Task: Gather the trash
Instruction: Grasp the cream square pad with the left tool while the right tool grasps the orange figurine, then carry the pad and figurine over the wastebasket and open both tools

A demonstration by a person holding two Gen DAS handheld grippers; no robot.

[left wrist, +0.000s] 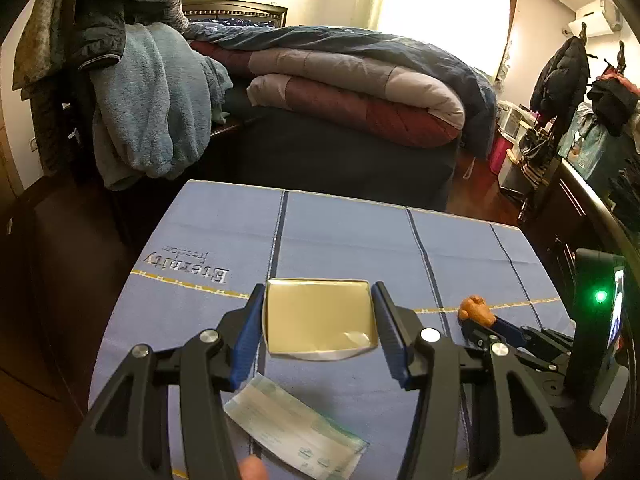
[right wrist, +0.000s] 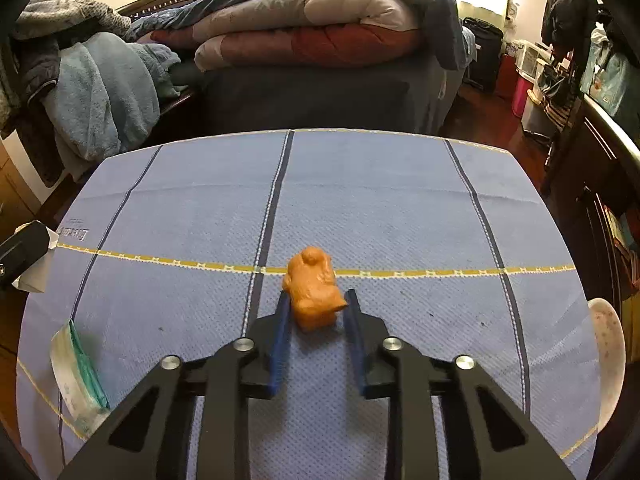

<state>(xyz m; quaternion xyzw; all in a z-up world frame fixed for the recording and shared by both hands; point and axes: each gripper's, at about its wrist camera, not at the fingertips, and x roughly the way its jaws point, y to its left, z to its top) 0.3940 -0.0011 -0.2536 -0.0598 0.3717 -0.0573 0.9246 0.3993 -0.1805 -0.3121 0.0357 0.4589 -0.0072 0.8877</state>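
Observation:
In the left wrist view my left gripper (left wrist: 318,312) grips an open gold-lined cardboard box (left wrist: 320,318) by its two side walls, over the blue striped tablecloth (left wrist: 340,232). A white and green paper packet (left wrist: 294,428) lies on the cloth just below it. In the right wrist view my right gripper (right wrist: 316,300) is shut on a crumpled orange lump (right wrist: 314,294) that rests on the cloth (right wrist: 360,200). The lump (left wrist: 476,310) and right gripper also show at the right of the left wrist view. The packet (right wrist: 76,376) lies at the cloth's left edge.
A bed with folded quilts (left wrist: 352,92) stands behind the table. Clothes and a blue fleece (left wrist: 152,104) hang at the left. Dark furniture (left wrist: 592,208) and hung coats stand at the right. A pale round object (right wrist: 608,356) sits at the table's right edge.

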